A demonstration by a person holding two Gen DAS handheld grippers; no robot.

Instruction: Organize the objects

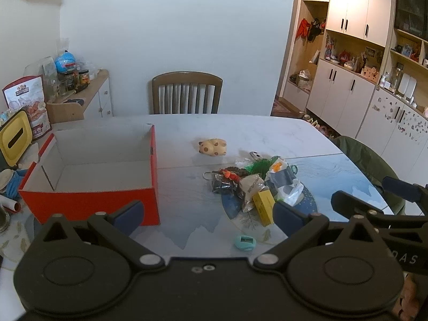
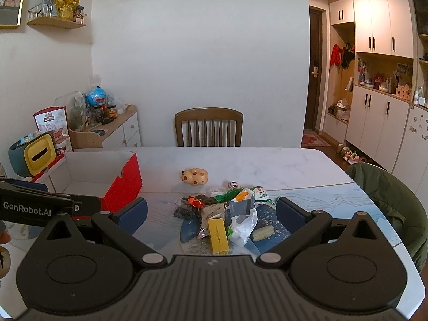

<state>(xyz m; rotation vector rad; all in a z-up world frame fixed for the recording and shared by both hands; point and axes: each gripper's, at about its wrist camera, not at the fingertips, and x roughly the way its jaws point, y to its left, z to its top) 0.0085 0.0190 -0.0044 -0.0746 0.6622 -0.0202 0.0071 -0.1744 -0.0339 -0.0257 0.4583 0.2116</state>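
Sitting empty, red box (image 1: 88, 203); clutter pile (image 1: 256, 184) beside it on table (image 1: 267, 131); both grippers' fingers wide, holding nothing.

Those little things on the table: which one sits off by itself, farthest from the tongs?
The spotted tan animal toy. It lies alone on the bare white marble past the heap, while the yellow box, bags and trinkets crowd together nearer the tongs.
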